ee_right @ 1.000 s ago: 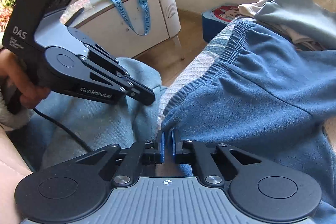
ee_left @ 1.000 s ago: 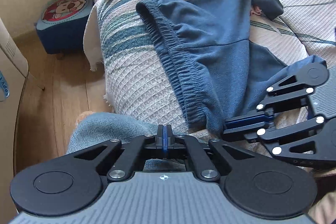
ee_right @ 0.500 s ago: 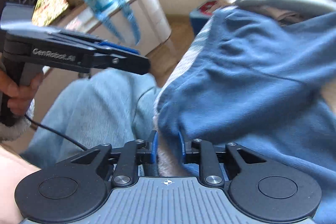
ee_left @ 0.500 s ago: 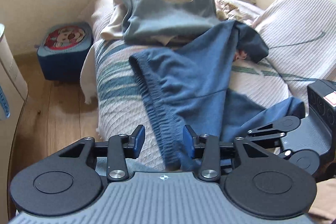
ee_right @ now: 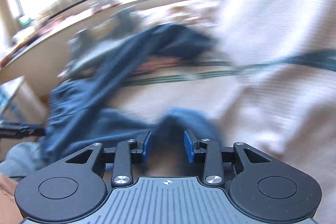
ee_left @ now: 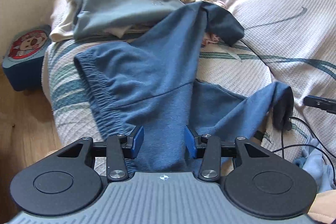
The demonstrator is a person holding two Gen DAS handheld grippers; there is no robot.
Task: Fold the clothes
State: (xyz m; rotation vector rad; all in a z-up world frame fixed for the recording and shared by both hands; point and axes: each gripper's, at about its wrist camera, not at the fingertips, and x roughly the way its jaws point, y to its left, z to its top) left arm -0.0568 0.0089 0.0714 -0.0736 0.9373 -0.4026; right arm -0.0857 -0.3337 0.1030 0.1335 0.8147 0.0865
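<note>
Blue sweatpants (ee_left: 159, 77) lie spread on the striped bedcover (ee_left: 226, 68), waistband to the left, one leg running to the back, the other to the right. My left gripper (ee_left: 164, 143) hangs over the pants' near edge, open; fabric lies under the gap and the pads do not press it. The right wrist view is blurred by motion. There my right gripper (ee_right: 167, 145) has its jaws opening over the end of a pant leg (ee_right: 184, 119), gripping nothing. Its fingertip (ee_left: 319, 102) shows at the right edge of the left wrist view.
A folded grey-blue sweatshirt (ee_left: 126, 3) lies on other clothes at the back of the bed. A white quilt (ee_left: 283, 14) bulges on the right. A blue stool with a cartoon dog (ee_left: 27, 49) stands on the wooden floor (ee_left: 21, 119) at left. Black cable (ee_left: 294, 140) trails at right.
Both grippers were shut at the pants' near edge and have opened and let go. The left one drew up and back. The right one swung fast to the right, toward the pant leg.
</note>
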